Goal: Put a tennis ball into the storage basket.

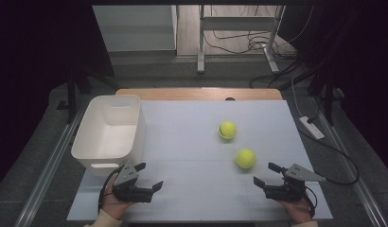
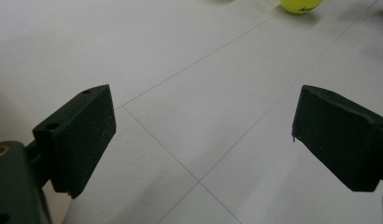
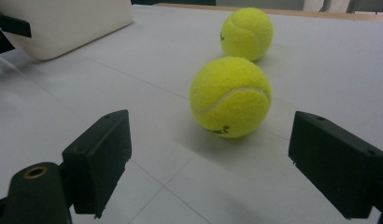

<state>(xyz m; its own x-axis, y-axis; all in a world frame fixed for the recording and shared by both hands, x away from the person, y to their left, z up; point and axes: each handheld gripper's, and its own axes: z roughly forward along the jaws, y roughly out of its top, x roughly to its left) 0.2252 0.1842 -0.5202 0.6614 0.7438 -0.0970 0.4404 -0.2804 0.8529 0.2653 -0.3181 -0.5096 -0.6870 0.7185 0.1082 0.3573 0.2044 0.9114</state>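
Two fuzzy yellow-green tennis balls sit on the white tabletop (image 1: 192, 137): near ball (image 3: 230, 97) just ahead of right gripper (image 3: 208, 158), far ball (image 3: 247, 33) behind it. Both grippers' jaws spread, empty; left gripper (image 2: 203, 135) idles beside white plastic bin (image 1: 109, 130), prob. the drop spot.

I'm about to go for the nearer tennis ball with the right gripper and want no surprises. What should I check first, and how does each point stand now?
1. Right gripper open wide enough for the ball: ok, jaws spread with nothing between them.
2. Nearer tennis ball lined up ahead of the jaws: ok, it sits between their lines in the right gripper view.
3. Farther tennis ball apart from the nearer one: ok, a gap shows in the high view.
4. Left gripper out of the way: ok, open, near the white bin.
5. Bin free to take a ball: ok, nothing inside.
6. Ball at rest: cannot tell.
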